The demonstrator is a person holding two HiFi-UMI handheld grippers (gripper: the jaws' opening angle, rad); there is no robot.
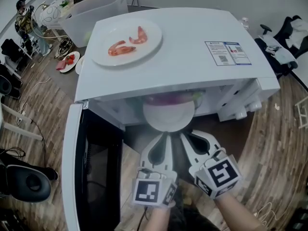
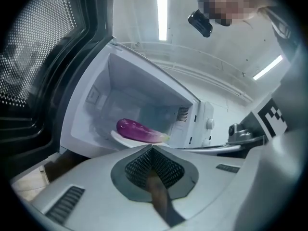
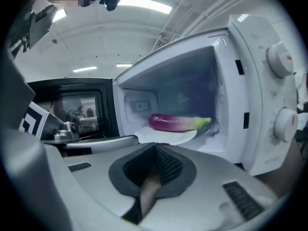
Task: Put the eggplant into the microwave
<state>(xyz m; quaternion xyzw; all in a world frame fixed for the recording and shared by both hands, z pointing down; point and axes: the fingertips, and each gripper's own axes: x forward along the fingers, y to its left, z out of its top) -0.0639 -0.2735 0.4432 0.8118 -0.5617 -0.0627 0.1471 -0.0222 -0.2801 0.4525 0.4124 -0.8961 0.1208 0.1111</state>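
A purple eggplant (image 2: 139, 130) with a green end (image 3: 175, 122) lies on a white plate (image 1: 168, 117) inside the open white microwave (image 1: 192, 37). The plate's front rim juts a little past the cavity mouth. Both grippers hover side by side just in front of that rim, apart from it. My left gripper (image 1: 166, 135) has its jaws together at the tip (image 2: 151, 148), with nothing between them. My right gripper (image 1: 183, 135) is shut too (image 3: 155, 146) and holds nothing. The microwave door (image 1: 91, 172) hangs wide open at the left.
A second white plate (image 1: 103, 57) with red shrimp-like pieces (image 1: 121, 48) rests on the microwave's top, beside a printed label (image 1: 227, 53). The control knobs (image 1: 243, 112) sit at the right front. A translucent bin (image 1: 96, 11) and a plate of food (image 1: 77, 67) stand behind, on the floor.
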